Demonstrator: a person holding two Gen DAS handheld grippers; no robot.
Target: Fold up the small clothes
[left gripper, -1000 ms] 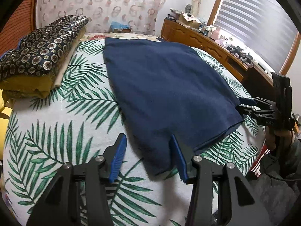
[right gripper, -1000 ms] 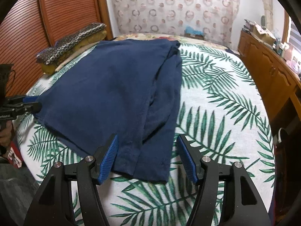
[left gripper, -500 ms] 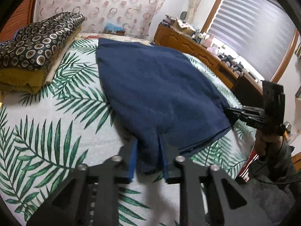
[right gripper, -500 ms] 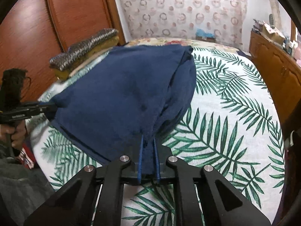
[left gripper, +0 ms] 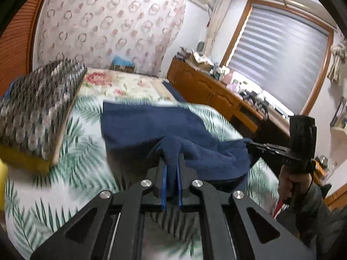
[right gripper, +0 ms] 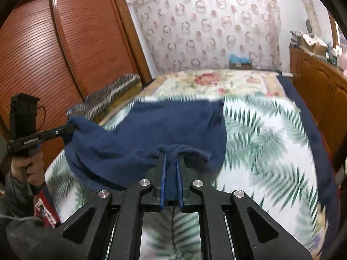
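Note:
A navy blue garment (left gripper: 138, 125) lies on the palm-leaf bedspread (left gripper: 82, 173), its near edge lifted off the bed. My left gripper (left gripper: 171, 162) is shut on one near corner of it, cloth bunched between the blue pads. My right gripper (right gripper: 171, 162) is shut on the other near corner of the blue garment (right gripper: 164, 125). Each gripper shows in the other's view: the right gripper (left gripper: 251, 146) at the cloth's right end, the left gripper (right gripper: 70, 127) at its left end. The far part of the garment rests flat on the bed.
A folded patterned blanket stack (left gripper: 36, 108) sits on the bed's left side. A wooden dresser (left gripper: 212, 93) with clutter runs along the right. A slatted wooden wardrobe (right gripper: 65, 43) stands on the left. A hand (right gripper: 28, 164) grips the left tool's handle.
Both grippers went from open around the garment's near corners to shut on them, then rose and moved forward, lifting the near edge off the bed.

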